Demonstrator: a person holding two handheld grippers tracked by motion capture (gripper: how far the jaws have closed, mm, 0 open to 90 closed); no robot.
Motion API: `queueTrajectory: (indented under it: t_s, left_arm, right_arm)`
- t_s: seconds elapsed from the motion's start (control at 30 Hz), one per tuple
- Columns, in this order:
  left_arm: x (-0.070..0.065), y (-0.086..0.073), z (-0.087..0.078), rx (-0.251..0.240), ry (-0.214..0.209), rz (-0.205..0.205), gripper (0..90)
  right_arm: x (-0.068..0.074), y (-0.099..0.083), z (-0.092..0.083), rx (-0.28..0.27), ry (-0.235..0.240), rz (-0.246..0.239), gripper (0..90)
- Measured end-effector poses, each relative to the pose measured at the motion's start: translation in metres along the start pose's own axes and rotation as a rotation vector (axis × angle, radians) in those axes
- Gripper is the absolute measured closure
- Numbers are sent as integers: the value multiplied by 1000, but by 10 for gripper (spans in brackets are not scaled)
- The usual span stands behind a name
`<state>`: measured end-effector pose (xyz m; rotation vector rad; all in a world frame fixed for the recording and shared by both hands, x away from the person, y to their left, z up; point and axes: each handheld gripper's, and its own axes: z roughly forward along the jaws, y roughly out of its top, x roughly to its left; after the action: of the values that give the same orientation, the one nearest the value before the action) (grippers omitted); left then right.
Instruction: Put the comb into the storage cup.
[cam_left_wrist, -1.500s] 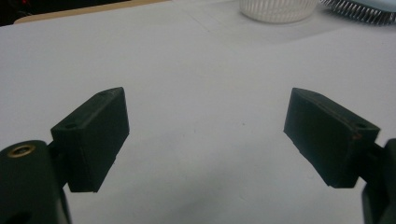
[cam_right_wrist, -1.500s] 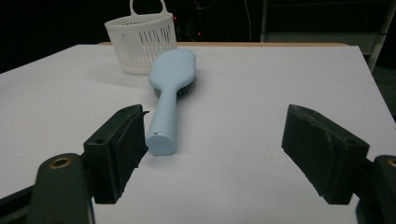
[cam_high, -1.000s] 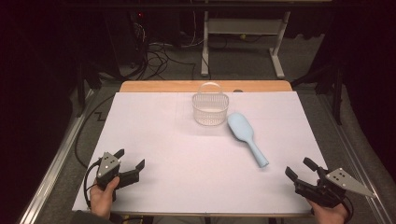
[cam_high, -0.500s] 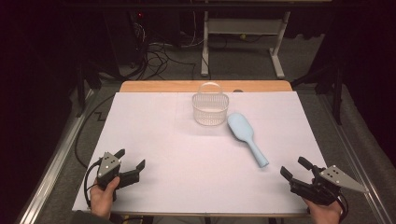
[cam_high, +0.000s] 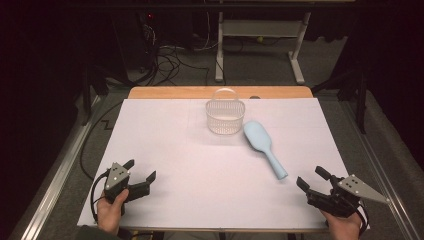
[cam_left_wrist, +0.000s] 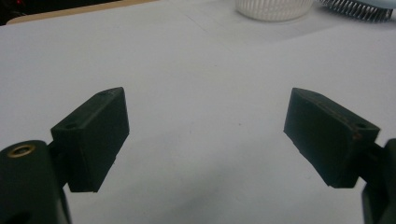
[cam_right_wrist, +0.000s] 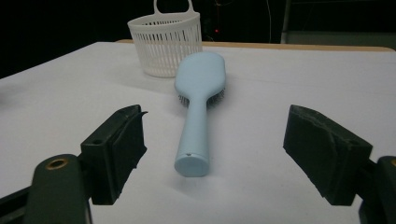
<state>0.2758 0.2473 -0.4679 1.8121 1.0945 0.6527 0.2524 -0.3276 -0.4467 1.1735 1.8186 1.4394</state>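
A: What's new? R gripper (cam_high: 313, 181) has edged in toward the blue hairbrush (cam_high: 264, 146), jaws spread, handle end lined up betw. them.

B: Pick-up looks imminent. L gripper (cam_high: 140, 170) unmoved, jaws apart; brush lies on worktop (cam_high: 175, 150) beside white basket (cam_high: 225, 117).

The hairbrush (cam_right_wrist: 198, 98) looks like smooth, matt pale-blue plastic, the basket (cam_right_wrist: 166, 43) slatted white plastic – both on a matt white sheet (cam_high: 200, 165) covering the wooden counter (cam_high: 165, 92).
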Motion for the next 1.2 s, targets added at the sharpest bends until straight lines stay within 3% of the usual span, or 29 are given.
queueTrajectory:
  t_s: [1.2]
  left_arm:
    - [-1, 1, 0, -3, -7, 4, 150]
  right_arm:
    - [16, 8, 30, 18, 55, -18, 211]
